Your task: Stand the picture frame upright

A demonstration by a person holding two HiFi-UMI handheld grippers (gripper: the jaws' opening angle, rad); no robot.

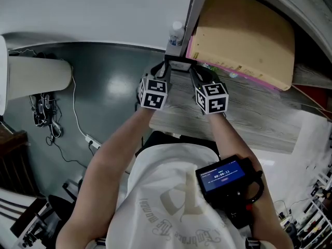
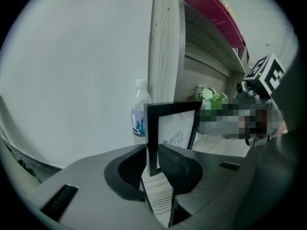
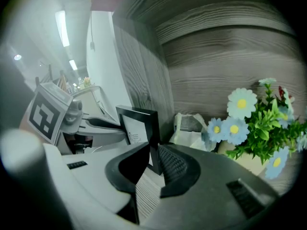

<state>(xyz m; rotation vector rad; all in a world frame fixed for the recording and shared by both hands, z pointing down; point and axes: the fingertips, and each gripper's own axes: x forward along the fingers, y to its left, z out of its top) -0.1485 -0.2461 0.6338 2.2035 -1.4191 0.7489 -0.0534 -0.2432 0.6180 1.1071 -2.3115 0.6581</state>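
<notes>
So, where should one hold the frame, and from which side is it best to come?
By its thin black side bars, one gripper from each side. The frame stands upright, with a broad face but narrow edges that fit between jaws. The left gripper and right gripper hold it so now.

Head view looks down; both gripper views closely share the frame (image 2: 175,126).

— Where are the arms?
— Both forearms run from six toward twelve o'clock, converging.
— And the grippers?
— Left gripper (image 1: 167,72) at eleven, right gripper (image 1: 196,75) at one. Each pinches the picture frame (image 2: 173,128).
</notes>
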